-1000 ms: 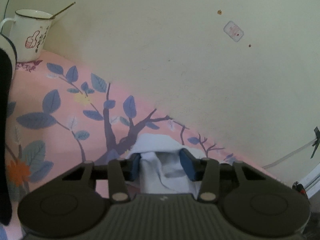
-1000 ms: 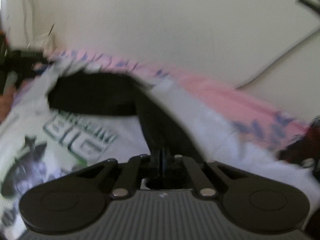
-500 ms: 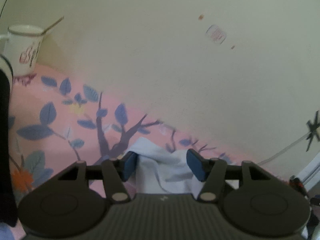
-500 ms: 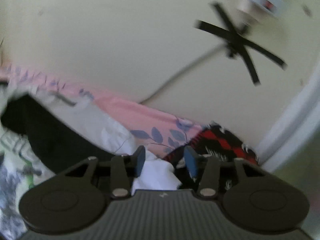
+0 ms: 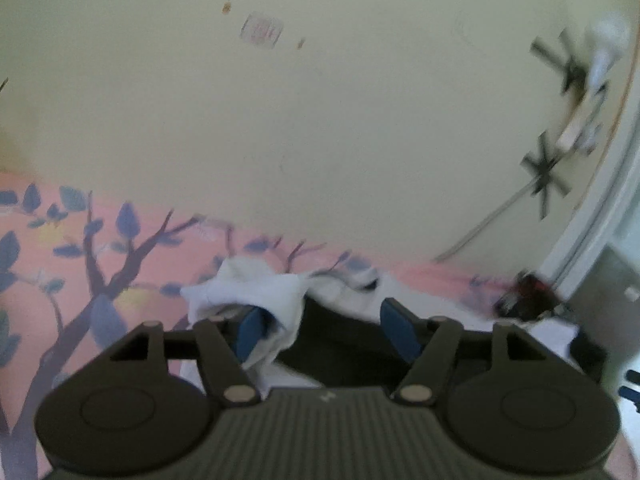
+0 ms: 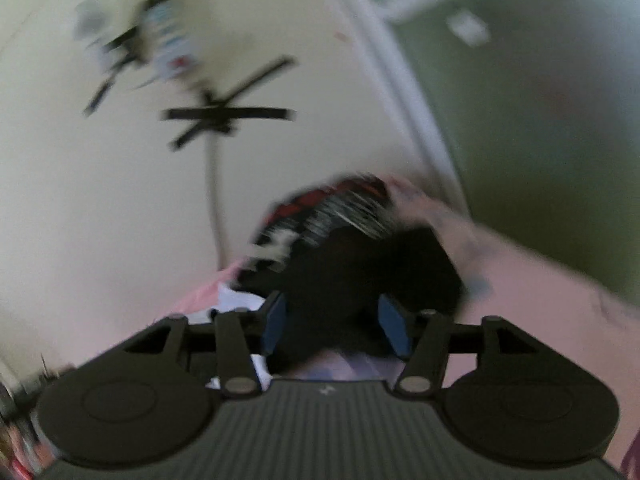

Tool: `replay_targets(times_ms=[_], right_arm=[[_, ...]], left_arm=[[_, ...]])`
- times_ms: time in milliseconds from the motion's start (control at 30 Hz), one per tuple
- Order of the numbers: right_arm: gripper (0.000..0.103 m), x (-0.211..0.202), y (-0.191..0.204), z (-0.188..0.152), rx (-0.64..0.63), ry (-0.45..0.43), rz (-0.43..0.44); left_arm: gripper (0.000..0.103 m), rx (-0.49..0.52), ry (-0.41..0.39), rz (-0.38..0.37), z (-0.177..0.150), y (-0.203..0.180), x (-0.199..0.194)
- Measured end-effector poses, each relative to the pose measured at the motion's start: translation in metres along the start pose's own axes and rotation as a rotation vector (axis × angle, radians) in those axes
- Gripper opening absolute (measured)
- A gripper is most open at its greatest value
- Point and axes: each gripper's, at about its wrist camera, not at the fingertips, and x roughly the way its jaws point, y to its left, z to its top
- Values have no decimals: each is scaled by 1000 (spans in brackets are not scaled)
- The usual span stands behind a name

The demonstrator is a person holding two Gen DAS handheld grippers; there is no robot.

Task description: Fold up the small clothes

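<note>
In the left wrist view a white garment (image 5: 256,292) lies bunched on the pink sheet, and a fold of it hangs over the left blue pad. My left gripper (image 5: 325,332) is opening; the garment's black part (image 5: 340,344) lies between its spread jaws, and neither pad presses on cloth. In the blurred right wrist view my right gripper (image 6: 335,326) is also opening, over a black cloth (image 6: 360,276) that lies between and beyond its pads without being pinched. A corner of white cloth (image 6: 240,300) shows at its left.
A pink bed sheet with blue leaves and branches (image 5: 80,280) runs up to a cream wall (image 5: 320,140). A red, black and white patterned cloth (image 6: 332,208) lies against the wall near a white door frame (image 6: 420,128). Black tape crosses and a cable (image 6: 212,184) are on the wall.
Left jaws spread and let go of the white fold; its view swung right and the mug left the picture. Right gripper went from shut to open, rolled and swept right to the patterned cloth.
</note>
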Motion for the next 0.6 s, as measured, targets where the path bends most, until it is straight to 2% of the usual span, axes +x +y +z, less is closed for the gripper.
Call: replay_targets(times_ms=[100,133,267,400,433,467,500,567,600], right_arm=[[55,13,-16,1,116,-4,23],[55,17,-18,2,130,-19,31],[57,43,-20,16,163,-44,45],[55,78,-21,22,149,-36,6],[46,80,-19,22,132,-44,0],[29,81,-14,23,98,-62,-21],[25,78,-6,22,59,-89,-30],[6,67,11,22,-11,-144,-53],[6,60,24,22,-53,-175,-54]], left_arm=[[62,33,100,193,-7,4,24],[62,54,88,204,-9,5,25],[63,-8,42,157,-4,13,16],[70,-141,-104,106,7,34,-16],[70,-179,-137,106,10,43,-25],[70,-218,-164,103,12,53,-32],[69,-248,-177,95,13,61,-38],[68,-318,-189,64,14,77,-43],[67,-356,-186,43,14,85,-43]])
